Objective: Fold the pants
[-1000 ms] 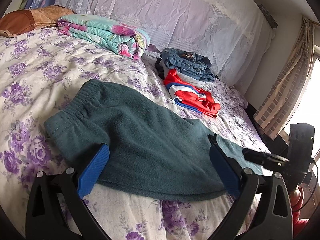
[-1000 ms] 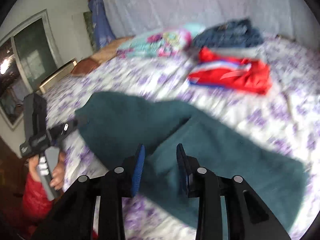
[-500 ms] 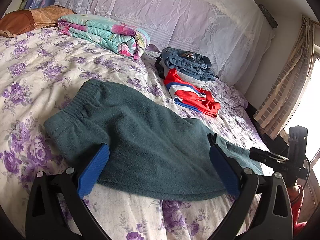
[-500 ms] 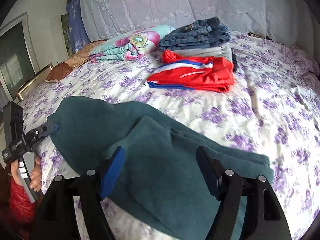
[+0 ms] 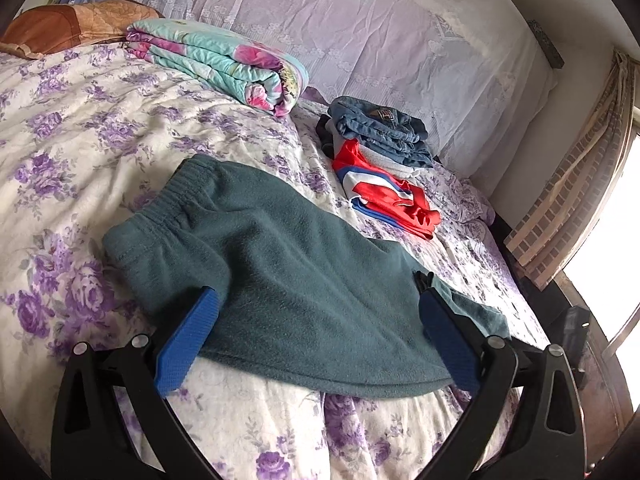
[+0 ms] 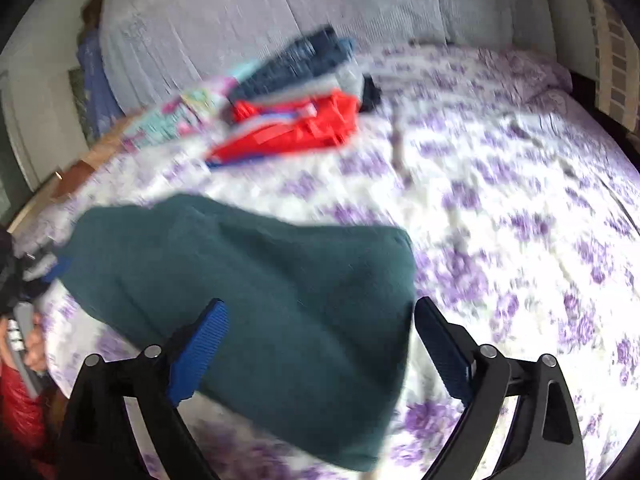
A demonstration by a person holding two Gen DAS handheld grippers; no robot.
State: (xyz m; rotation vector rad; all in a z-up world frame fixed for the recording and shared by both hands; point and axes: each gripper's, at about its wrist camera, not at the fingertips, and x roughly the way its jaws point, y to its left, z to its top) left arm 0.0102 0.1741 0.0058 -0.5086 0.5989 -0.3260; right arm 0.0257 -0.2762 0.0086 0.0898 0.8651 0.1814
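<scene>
Both grippers, left gripper [image 5: 316, 332] and right gripper [image 6: 320, 344], hover wide-jawed and empty over the teal fleece pants [image 5: 288, 280]; a single-layer pinch could drag the fold askew.

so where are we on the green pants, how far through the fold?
Done: the green pants lie on the floral bed, legs apparently stacked, with the leg end doubled over in the blurred right wrist view. In hand: nothing; the left hand-held gripper and right hand-held gripper are both open, straddling the fabric. Left: likely one more fold, then stacking beside the red garment and jeans.
</scene>
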